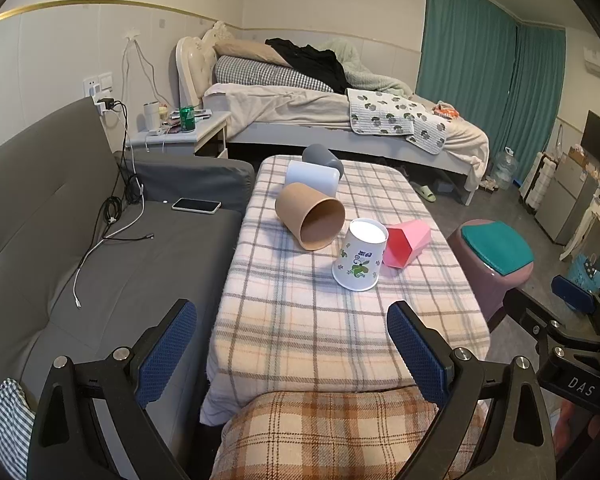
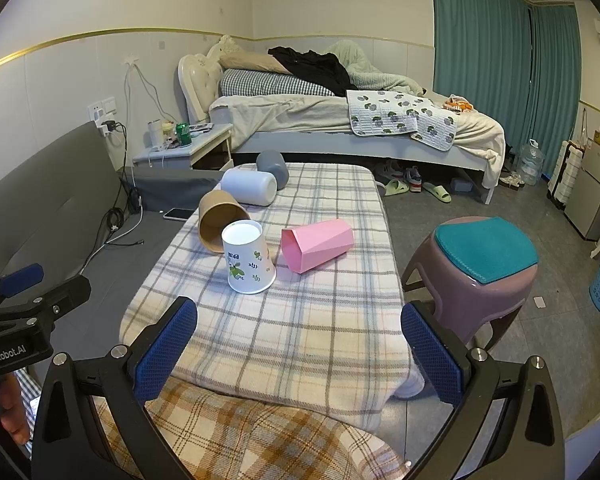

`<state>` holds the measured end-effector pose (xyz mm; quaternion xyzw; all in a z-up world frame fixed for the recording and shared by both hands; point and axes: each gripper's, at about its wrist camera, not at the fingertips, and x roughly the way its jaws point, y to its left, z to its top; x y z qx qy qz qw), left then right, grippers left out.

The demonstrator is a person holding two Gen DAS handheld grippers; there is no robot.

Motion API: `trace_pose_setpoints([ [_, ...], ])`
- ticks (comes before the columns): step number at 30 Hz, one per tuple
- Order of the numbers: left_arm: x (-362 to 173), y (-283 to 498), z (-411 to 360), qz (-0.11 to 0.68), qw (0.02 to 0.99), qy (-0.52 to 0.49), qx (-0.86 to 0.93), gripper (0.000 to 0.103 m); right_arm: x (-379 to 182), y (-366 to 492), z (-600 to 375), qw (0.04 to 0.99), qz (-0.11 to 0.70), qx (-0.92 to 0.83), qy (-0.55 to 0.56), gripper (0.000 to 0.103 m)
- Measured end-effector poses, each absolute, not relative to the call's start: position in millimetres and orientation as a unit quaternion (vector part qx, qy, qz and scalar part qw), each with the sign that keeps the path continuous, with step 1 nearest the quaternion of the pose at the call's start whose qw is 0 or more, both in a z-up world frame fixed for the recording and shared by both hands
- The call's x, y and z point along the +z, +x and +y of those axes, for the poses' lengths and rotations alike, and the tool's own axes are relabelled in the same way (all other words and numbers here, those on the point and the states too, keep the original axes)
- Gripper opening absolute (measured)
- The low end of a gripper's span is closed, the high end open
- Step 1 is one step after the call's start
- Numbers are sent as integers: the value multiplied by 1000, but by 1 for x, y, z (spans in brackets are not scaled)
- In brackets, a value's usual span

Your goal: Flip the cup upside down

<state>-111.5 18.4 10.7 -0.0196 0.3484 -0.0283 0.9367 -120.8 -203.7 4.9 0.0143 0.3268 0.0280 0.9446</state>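
Observation:
Several cups sit on a plaid-covered table (image 1: 300,320) (image 2: 300,332). A white paper cup with a green print (image 1: 360,256) (image 2: 247,258) stands upside down, base up. A pink faceted cup (image 1: 406,242) (image 2: 318,243), a brown paper cup (image 1: 310,216) (image 2: 220,220), a white cup (image 1: 312,178) (image 2: 249,187) and a grey cup (image 1: 322,158) (image 2: 274,168) lie on their sides. My left gripper (image 1: 292,344) is open and empty, short of the near table edge. My right gripper (image 2: 300,352) is open and empty, likewise back from the cups.
A grey sofa (image 1: 80,240) with a phone (image 1: 196,205) and cables lies left of the table. A purple stool with a teal cushion (image 2: 472,272) stands to the right. A plaid cushion (image 1: 328,432) lies below the grippers. A bed (image 2: 360,120) is behind.

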Motion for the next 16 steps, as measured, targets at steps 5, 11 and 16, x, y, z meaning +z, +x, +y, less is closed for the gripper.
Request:
trace_pose_setpoints([
  [5, 11, -111, 18, 348, 937, -19, -29, 99, 5, -121, -203, 945, 327, 28, 14, 102],
  [11, 10, -111, 18, 348, 937, -20, -27, 99, 4, -121, -203, 944, 328, 28, 13, 102],
  [16, 8, -115, 19, 347, 937, -17, -26, 99, 4, -121, -203, 944, 328, 28, 13, 102],
])
